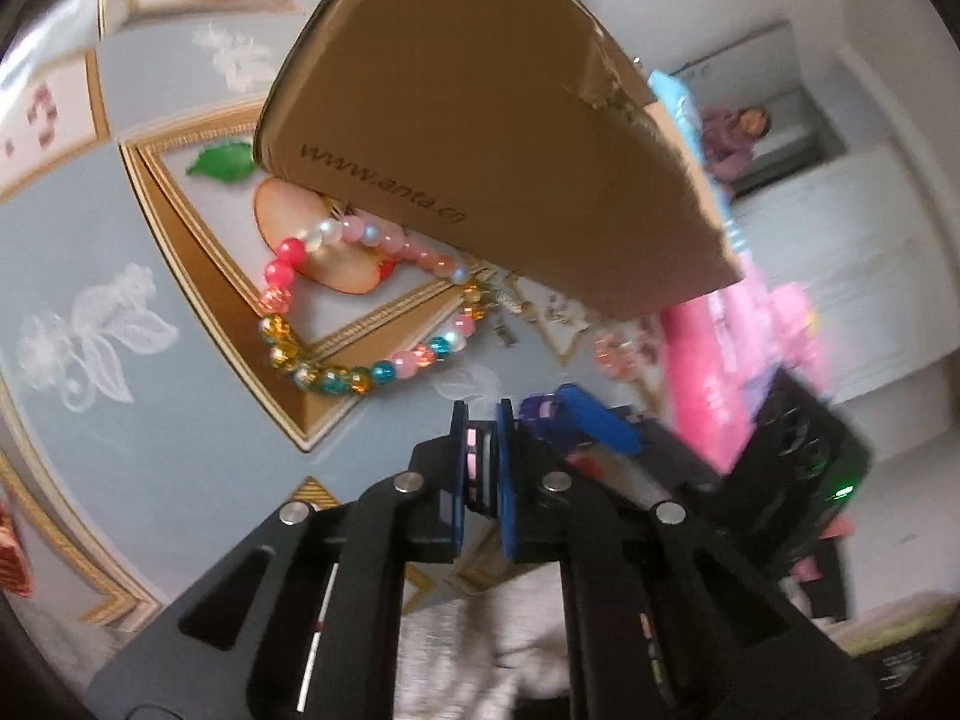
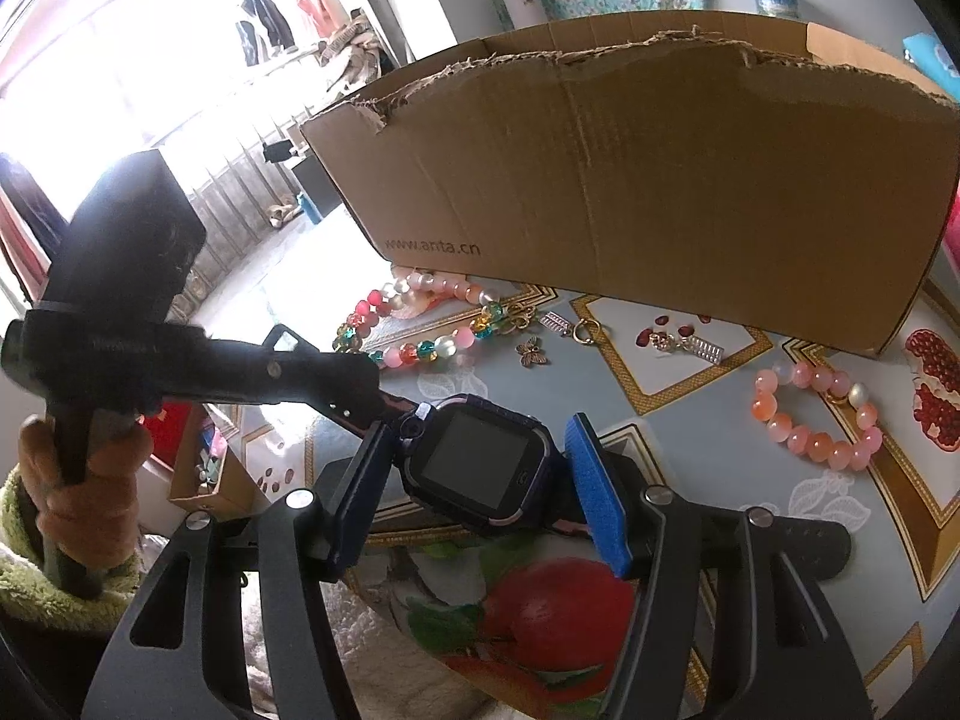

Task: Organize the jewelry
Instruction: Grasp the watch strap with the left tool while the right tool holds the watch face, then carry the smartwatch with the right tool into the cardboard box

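A dark purple smartwatch (image 2: pixel 480 468) with a pink strap hangs above the table between my two grippers. My right gripper (image 2: pixel 480 438) is shut on the watch body, one pad against each side. My left gripper (image 1: pixel 480 420) is shut on the pink strap (image 1: pixel 472 450); in the right wrist view it reaches in from the left (image 2: pixel 384 402), held by a gloved hand (image 2: pixel 78 480). A multicolour bead bracelet (image 1: pixel 282 348) (image 2: pixel 420 351) lies by the cardboard box (image 1: pixel 480 120) (image 2: pixel 630 180). A pink bead bracelet (image 2: pixel 798 438) lies to the right.
Small metal charms (image 2: pixel 531 354) and clasps (image 2: pixel 582 330) are scattered on the fruit-patterned tablecloth (image 2: pixel 690 450) in front of the box. The open box with torn rim stands at the back of the table. A smaller box (image 2: pixel 204 480) sits below the table's left edge.
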Action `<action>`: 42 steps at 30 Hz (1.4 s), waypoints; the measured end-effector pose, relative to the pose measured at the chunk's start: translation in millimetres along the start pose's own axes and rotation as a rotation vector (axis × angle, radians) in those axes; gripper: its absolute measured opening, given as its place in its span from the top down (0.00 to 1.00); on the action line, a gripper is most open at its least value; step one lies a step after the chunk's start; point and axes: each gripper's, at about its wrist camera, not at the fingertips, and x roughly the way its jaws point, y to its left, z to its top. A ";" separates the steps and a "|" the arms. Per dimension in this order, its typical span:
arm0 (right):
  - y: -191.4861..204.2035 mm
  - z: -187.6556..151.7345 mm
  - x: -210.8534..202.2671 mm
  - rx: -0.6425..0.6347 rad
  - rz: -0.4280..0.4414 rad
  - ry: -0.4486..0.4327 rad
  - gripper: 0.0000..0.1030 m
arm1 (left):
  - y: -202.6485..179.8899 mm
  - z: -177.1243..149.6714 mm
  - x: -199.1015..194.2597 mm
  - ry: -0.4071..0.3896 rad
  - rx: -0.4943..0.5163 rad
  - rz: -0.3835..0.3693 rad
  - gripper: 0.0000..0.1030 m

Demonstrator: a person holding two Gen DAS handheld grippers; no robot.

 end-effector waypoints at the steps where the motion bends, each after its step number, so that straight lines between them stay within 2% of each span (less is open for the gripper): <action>1: 0.8 0.1 0.6 -0.006 -0.005 0.000 0.43 | -3.7 -1.1 0.2 -0.002 0.028 0.035 0.92; 7: 5.0 -1.1 -4.4 0.017 -0.005 0.002 0.43 | -28.3 -9.5 12.1 -0.005 0.224 0.253 0.92; 10: -6.3 -5.8 -18.6 0.074 -0.010 0.007 0.43 | -34.6 -11.4 12.6 -0.014 0.283 0.295 0.92; 16: -36.9 -21.9 -53.3 0.189 -0.141 -0.002 0.43 | -38.2 -14.5 15.3 -0.014 0.348 0.332 0.92; 21: -57.5 -26.6 -63.9 0.273 -0.225 -0.022 0.43 | -43.3 -17.2 17.9 -0.019 0.362 0.340 0.92; 26: -72.8 -20.4 -51.3 0.287 -0.239 -0.027 0.43 | -46.6 -16.5 22.3 -0.020 0.358 0.334 0.92; 28: -71.9 -18.2 -47.4 0.296 -0.189 -0.017 0.43 | -45.9 -16.8 21.8 -0.021 0.352 0.329 0.92; 31: -67.2 -16.9 -42.6 0.300 -0.181 -0.008 0.43 | -43.2 -15.5 19.9 -0.022 0.337 0.316 0.92; 35: -80.2 -18.3 -40.7 0.452 -0.012 -0.025 0.43 | -40.2 -15.0 16.9 -0.022 0.332 0.309 0.92; 37: -79.3 -18.6 -40.0 0.494 0.041 -0.038 0.44 | -39.2 -14.2 16.7 -0.021 0.330 0.305 0.92; 42: -71.7 -12.4 -35.5 0.495 0.056 -0.043 0.63 | -40.4 -15.4 16.3 -0.024 0.339 0.308 0.92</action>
